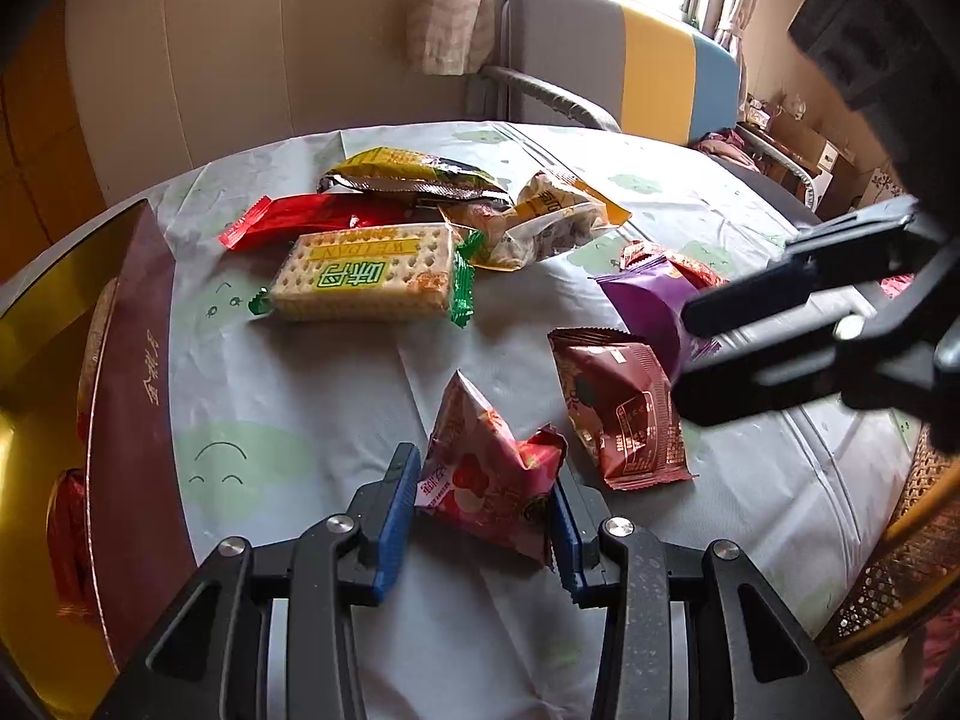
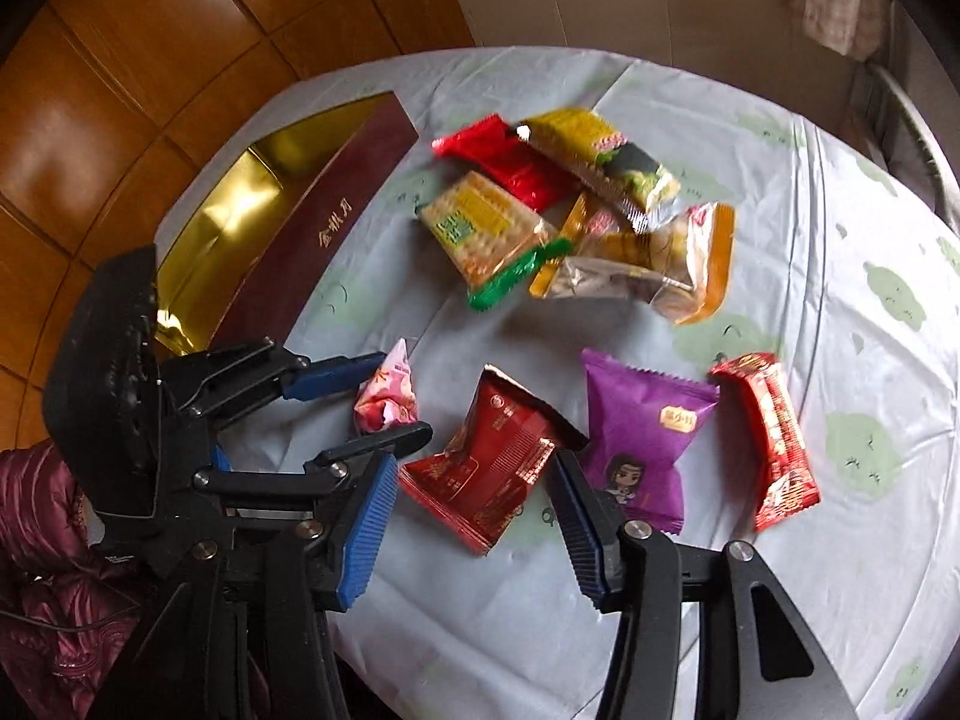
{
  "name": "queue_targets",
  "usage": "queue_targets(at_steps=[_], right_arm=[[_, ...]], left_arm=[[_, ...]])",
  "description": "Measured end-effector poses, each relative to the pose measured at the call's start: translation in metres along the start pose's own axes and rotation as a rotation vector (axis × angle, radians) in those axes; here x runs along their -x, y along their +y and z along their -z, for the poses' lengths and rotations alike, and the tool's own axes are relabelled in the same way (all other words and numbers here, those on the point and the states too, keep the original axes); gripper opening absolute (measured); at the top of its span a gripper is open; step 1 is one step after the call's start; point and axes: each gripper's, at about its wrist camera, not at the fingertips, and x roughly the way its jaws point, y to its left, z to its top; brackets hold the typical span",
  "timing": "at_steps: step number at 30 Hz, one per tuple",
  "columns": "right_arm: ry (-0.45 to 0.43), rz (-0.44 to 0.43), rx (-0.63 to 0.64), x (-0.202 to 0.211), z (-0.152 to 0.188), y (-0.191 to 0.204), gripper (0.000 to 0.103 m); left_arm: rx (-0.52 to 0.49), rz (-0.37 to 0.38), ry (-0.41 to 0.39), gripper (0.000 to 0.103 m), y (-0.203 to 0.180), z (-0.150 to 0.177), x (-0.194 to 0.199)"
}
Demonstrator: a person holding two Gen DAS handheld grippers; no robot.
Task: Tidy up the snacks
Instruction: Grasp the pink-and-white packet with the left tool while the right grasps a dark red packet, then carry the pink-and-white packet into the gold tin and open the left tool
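My left gripper (image 1: 486,468) is shut on a pink snack packet (image 1: 480,474), which crumples between the blue pads; it also shows in the right wrist view (image 2: 387,399). My right gripper (image 2: 474,480) is open above a dark red packet (image 2: 492,468) that lies on the table, its jaws on either side. The dark red packet (image 1: 624,408) lies just right of the pink one in the left wrist view. A maroon box with gold lining (image 2: 252,222) stands open at the table's left; it also shows in the left wrist view (image 1: 126,372).
A purple packet (image 2: 642,438) and a red packet (image 2: 774,438) lie right of the dark red one. A pile with a green cracker packet (image 2: 480,234), red, yellow and orange packets sits farther back. A chair (image 1: 600,60) stands behind the round table (image 2: 840,300).
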Motion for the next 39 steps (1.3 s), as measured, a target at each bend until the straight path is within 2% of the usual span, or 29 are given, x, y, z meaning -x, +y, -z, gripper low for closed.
queue_targets(at_steps=[6, 12, 15, 16, 18, 39], right_arm=[[0.029, 0.018, -0.035, -0.012, -0.001, -0.009, 0.054], [0.049, 0.045, -0.015, -0.024, -0.004, -0.004, 0.053], [0.041, 0.073, 0.005, -0.03, -0.005, -0.001, 0.041], [0.042, 0.089, 0.017, -0.031, -0.005, 0.0, 0.033], [0.046, 0.116, 0.032, -0.034, -0.005, 0.0, 0.032], [0.038, 0.126, 0.04, -0.039, 0.0, -0.001, 0.033]], left_arm=[[0.02, 0.006, -0.012, 0.041, 0.001, 0.002, 0.001], [0.017, -0.001, -0.023, 0.041, 0.0, 0.003, 0.002], [0.019, -0.001, -0.026, 0.041, 0.0, 0.003, 0.002], [0.02, -0.001, -0.027, 0.041, 0.0, 0.004, 0.002], [0.022, 0.0, -0.028, 0.041, 0.0, 0.004, 0.002], [0.054, -0.006, -0.025, 0.039, 0.005, -0.002, 0.007]])
